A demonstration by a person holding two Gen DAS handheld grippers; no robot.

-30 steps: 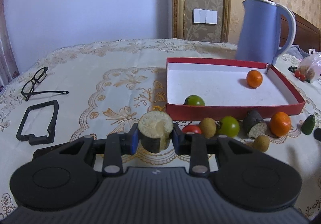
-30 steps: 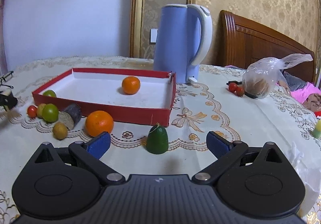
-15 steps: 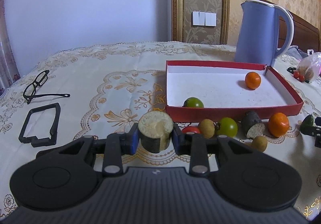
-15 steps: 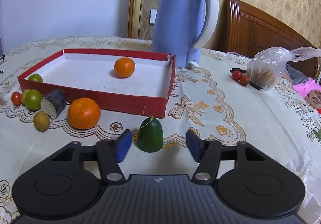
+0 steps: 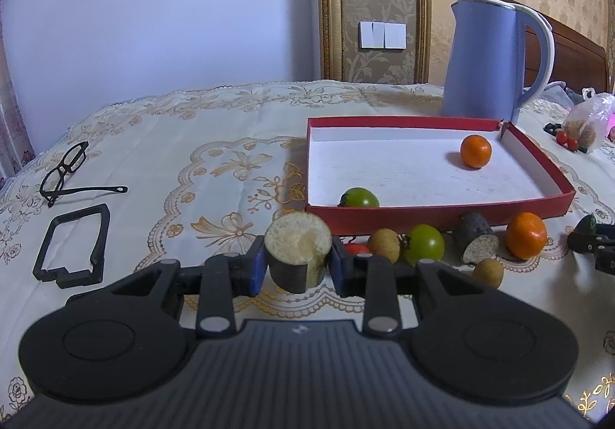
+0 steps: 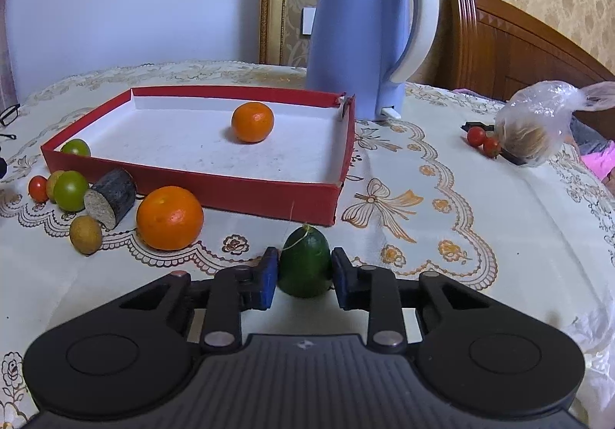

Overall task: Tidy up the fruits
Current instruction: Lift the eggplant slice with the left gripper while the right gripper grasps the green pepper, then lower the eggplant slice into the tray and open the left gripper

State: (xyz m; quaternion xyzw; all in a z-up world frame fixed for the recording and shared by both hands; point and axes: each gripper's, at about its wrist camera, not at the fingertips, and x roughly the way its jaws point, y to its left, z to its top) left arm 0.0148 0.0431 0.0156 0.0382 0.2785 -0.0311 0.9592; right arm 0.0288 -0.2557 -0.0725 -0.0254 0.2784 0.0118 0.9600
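Observation:
My left gripper (image 5: 298, 263) is shut on a dark cut chunk with a pale face (image 5: 298, 254), held above the cloth in front of the red tray (image 5: 442, 215). The tray holds an orange (image 5: 476, 151) and a green tomato (image 5: 360, 198). In front of it lie a red tomato (image 5: 355, 248), a brown fruit (image 5: 384, 244), a green tomato (image 5: 424, 244), a second dark chunk (image 5: 474, 241), an orange (image 5: 526, 235) and a small brown fruit (image 5: 488, 272). My right gripper (image 6: 303, 277) is shut on a dark green fruit (image 6: 304, 261) standing on the cloth by the tray's near right corner (image 6: 326, 198).
A blue kettle (image 6: 361, 33) stands behind the tray. Glasses (image 5: 65, 171) and a black frame (image 5: 73, 246) lie at the left. A plastic bag (image 6: 538, 129) and two cherry tomatoes (image 6: 482, 140) lie at the right. A wooden headboard (image 6: 519, 44) is behind.
My right gripper moved forward around the dark green fruit and closed on it. My left gripper kept hold of the dark chunk and drew back slightly.

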